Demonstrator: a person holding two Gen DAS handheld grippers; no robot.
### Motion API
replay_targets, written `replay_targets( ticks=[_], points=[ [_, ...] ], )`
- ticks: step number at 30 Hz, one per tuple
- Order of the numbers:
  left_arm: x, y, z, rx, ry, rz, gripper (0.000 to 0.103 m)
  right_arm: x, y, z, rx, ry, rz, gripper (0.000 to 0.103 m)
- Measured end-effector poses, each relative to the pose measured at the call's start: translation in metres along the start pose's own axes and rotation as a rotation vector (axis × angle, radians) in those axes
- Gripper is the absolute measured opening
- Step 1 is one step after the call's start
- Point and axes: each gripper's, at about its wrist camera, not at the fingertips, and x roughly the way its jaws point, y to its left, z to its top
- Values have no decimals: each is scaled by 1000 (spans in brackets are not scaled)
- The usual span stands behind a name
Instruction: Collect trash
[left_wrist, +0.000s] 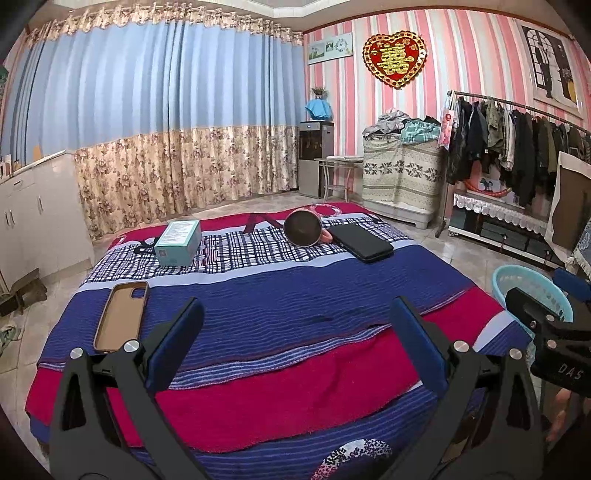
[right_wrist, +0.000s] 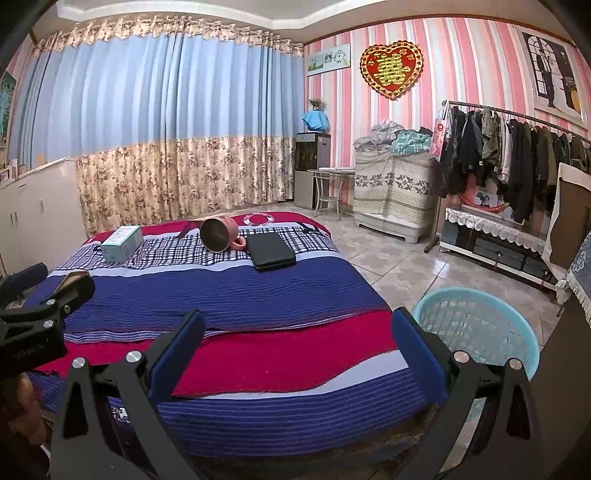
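A low table covered with a blue, red and checked cloth holds a teal box, a pink mug on its side, a black case and a brown phone case. The same box, mug and black case show in the right wrist view. A light blue basket stands on the floor at the table's right. My left gripper is open and empty above the cloth's near part. My right gripper is open and empty over the near right corner, beside the basket.
White cabinets line the left wall. A clothes rack, a covered chest and a low shelf stand on the right. Tiled floor lies beyond the table.
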Motion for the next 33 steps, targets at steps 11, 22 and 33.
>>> replay_targets(
  ticks=[11,22,33],
  points=[
    [-5,0,1,15,-26,4,98,0,-1,1,11,-3,-3,98],
    [-6,5,4,-5,-14,-11,98,0,0,1,11,-5,-3,98],
    [-6,5,4,-1,-15,-11,98,0,1,1,10,-6,-3,98]
  ],
)
